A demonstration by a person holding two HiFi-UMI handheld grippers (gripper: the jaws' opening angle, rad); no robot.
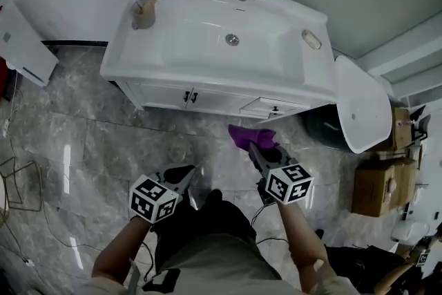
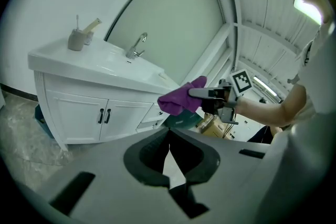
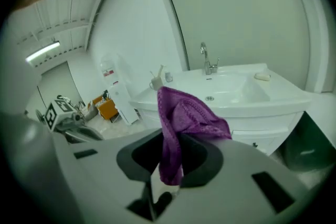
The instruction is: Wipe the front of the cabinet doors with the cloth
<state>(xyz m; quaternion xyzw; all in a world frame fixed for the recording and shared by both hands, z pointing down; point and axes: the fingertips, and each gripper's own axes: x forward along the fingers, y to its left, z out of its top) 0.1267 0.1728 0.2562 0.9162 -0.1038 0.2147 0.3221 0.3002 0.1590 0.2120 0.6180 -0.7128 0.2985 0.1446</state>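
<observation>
The cloth (image 1: 252, 136) is clamped in the closed jaws of the right gripper (image 1: 255, 148). It is held in the air over the floor (image 1: 83, 141), near the cabinet (image 1: 228, 106) but apart from it, in front of the drawer (image 1: 273, 107) to the right of the doors (image 1: 171, 94). Its long axis is seen to run on from the jaws, with the free end pointed at the cabinet.

In the right gripper view the cloth is shown pinched at its lower end, the bunched upper part flopped to the right. Only the left gripper view shows it from the side, level with the drawer. Only the head view shows the strip of floor between cloth and cabinet.

The left gripper (image 2: 168, 134) is closed with nothing between its jaws and is held well back from the doors.
</observation>
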